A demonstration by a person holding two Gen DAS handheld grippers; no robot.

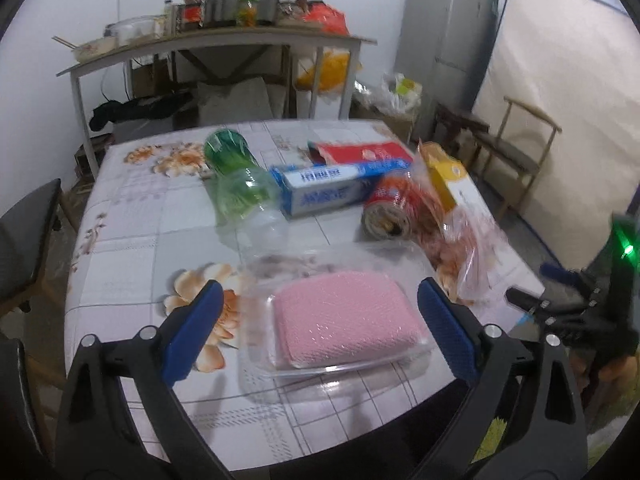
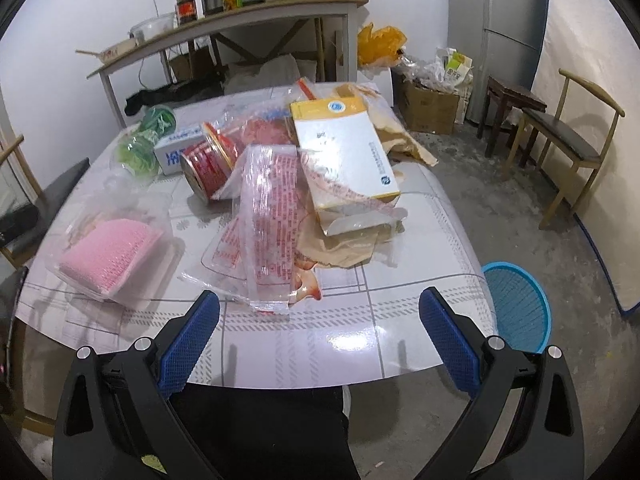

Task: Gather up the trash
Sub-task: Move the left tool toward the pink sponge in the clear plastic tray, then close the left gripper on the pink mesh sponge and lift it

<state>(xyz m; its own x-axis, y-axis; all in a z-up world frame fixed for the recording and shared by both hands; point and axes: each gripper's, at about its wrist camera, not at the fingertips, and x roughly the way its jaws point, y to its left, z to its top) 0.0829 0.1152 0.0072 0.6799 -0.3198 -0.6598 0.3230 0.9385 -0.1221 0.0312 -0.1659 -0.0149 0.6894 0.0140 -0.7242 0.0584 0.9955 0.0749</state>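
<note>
- Trash is lying scattered over the table (image 2: pixel 400 320): a clear tray holding a pink sponge-like pad (image 1: pixel 344 316) is sitting nearest the left tongs (image 1: pixel 320 332), close to the table's near edge.
- Behind it a green plastic bottle (image 1: pixel 236 176) is lying on its side, touching a blue-and-white box (image 1: pixel 332 190); a red box (image 1: pixel 364 152) is lying just behind that.
- A red can (image 2: pixel 208 164) is lying on its side beside a yellow-and-white carton (image 2: pixel 344 152), with a clear wrapper with red print (image 2: pixel 268 232) draping across both and over crumpled brown paper (image 2: pixel 340 248).
- A blue basket (image 2: pixel 520 308) is standing on the floor just past the table's corner.
- Left tongs are hanging wide open, angling down, with the tray between the blue pads, which are not touching it.
- Right tongs (image 2: pixel 320 336) are also standing open over the near edge, holding nothing.
- Left view is blurring; box lettering is unreadable. The can's contents cannot be made out.
</note>
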